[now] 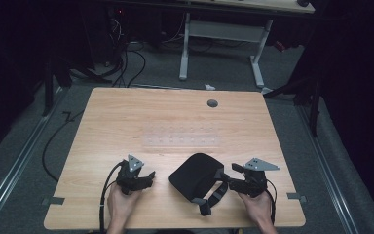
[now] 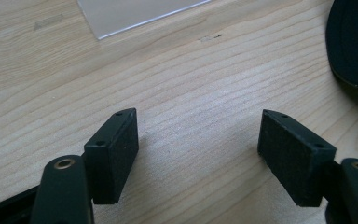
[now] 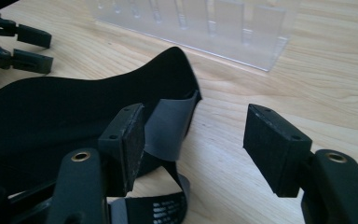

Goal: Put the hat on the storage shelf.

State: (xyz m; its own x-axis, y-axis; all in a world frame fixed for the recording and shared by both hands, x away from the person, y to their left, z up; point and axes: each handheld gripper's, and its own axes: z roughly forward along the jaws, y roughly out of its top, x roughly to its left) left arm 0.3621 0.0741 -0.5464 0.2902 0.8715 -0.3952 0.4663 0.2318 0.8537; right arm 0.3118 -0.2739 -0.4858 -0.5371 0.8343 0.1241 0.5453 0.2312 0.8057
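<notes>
Going left to right in the high view, our left claw [image 1: 151, 176] rests on the table [image 1: 126, 122] at about seven o'clock, jaws spread wide on bare wood, grasping nothing. The black eye mask [image 1: 195, 176] lies at six o'clock, just beside it, its grey strap [image 1: 213, 195] trailing toward us. A clear plastic tray [image 1: 181, 141] sits at twelve o'clock from the mask. Our right claw [image 1: 226, 176], at five o'clock, stands released; one pad [image 3: 129, 140] is just beside the strap.

High view looks down on the table [image 1: 175, 117]; both gripper views skim it closely, sharing the black mask [image 3: 74, 107].
</notes>
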